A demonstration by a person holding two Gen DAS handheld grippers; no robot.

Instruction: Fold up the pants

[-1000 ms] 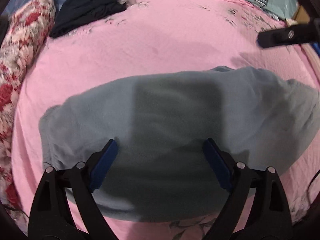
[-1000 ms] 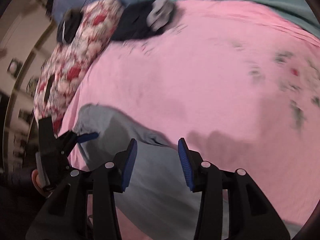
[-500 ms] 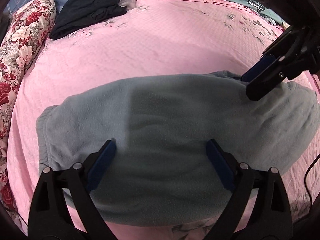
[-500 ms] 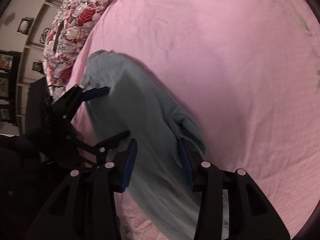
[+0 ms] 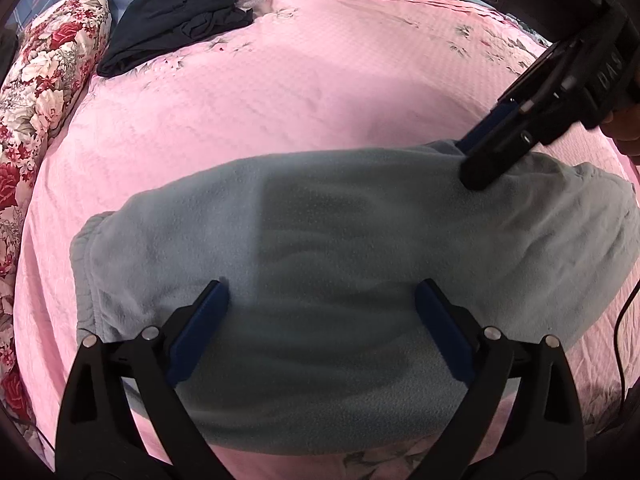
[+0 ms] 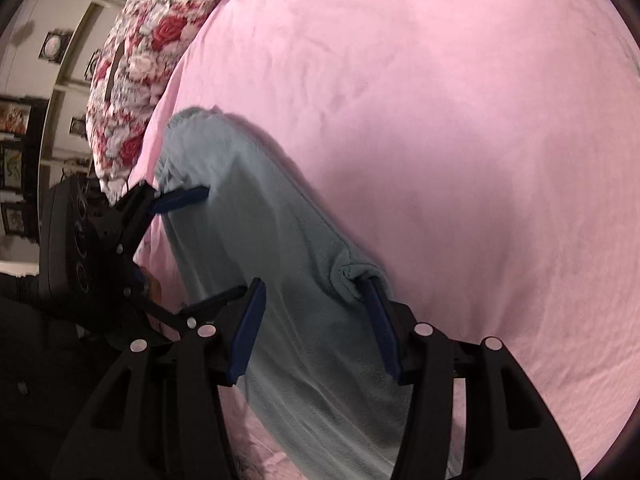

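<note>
A pink bedspread (image 5: pixel 320 92) covers the bed – a floral bolster (image 5: pixel 36 96) along one edge, dark clothes (image 5: pixel 176 28) nearby; framed pictures (image 6: pixel 16 116) hang on the wall

pants: grey-blue fleece pants (image 5: pixel 320 240) lie across the near middle of the pink quilted bedspread (image 5: pixel 320 92)
bolster: red-and-white floral bolster (image 5: pixel 36 120) along the bedspread's left edge
dark clothes: black crumpled garment (image 5: pixel 180 28) at the far left, right of the bolster
</note>
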